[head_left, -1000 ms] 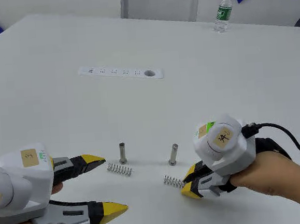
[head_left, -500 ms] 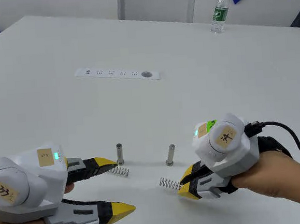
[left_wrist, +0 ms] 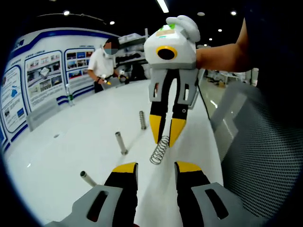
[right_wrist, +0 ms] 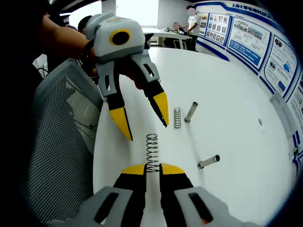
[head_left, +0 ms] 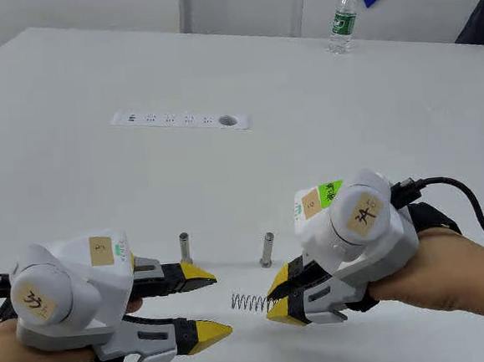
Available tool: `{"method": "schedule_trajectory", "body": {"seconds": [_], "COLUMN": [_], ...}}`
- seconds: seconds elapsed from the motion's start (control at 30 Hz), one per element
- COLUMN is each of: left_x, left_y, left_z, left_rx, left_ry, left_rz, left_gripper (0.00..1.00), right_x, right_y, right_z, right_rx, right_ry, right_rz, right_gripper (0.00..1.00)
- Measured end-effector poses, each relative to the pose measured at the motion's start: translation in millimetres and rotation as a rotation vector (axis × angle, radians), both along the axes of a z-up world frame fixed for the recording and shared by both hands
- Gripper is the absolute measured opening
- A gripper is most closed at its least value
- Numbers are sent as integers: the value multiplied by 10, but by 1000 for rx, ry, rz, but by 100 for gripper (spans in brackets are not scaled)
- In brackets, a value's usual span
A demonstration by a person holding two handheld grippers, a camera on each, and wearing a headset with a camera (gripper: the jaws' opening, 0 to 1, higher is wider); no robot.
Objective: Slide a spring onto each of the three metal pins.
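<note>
My right gripper point(head_left: 275, 297) is shut on one end of a spring point(head_left: 248, 302), which sticks out to the left just above the white table point(head_left: 373, 137). The right gripper view shows that spring point(right_wrist: 151, 150) running forward from my own jaws point(right_wrist: 153, 169). My left gripper point(head_left: 215, 303) stands open, its yellow tips close to the spring's free end. In the left gripper view the spring point(left_wrist: 159, 150) hangs just ahead of my open jaws point(left_wrist: 156, 167). Two pins point(head_left: 184, 247) point(head_left: 267, 250) stand upright behind the grippers. A second spring point(right_wrist: 177, 117) lies beside a pin point(right_wrist: 191, 112).
A white power strip point(head_left: 178, 119) lies across the middle of the table. A water bottle point(head_left: 342, 18) stands at the far edge next to a grey chair back point(head_left: 236, 1). A mesh chair point(left_wrist: 255, 142) is close behind me. People stand in the background.
My left gripper has moved right, up to the spring's free end, and now covers the spring by the left pin. The right gripper has brought its spring slightly left.
</note>
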State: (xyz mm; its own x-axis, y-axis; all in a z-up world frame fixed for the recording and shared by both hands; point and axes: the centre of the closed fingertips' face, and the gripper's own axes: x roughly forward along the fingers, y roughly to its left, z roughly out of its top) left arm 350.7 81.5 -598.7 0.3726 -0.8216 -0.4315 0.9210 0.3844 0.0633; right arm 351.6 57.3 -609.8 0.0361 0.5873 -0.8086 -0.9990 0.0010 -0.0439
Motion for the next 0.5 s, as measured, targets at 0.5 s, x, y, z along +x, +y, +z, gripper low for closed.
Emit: {"method": "schedule_trajectory", "body": {"seconds": [0.5], "left_x": [-118], "left_y": [-133], "left_z": [-19], "left_rx": [10], "left_ry": [-17], "left_rz": [-92], "left_gripper": [13], "right_x": [-136], "right_y": [35], "right_z": [4], "right_rx": [-35], "right_ry": [-9], "right_rz": [89], "right_gripper": [12]}}
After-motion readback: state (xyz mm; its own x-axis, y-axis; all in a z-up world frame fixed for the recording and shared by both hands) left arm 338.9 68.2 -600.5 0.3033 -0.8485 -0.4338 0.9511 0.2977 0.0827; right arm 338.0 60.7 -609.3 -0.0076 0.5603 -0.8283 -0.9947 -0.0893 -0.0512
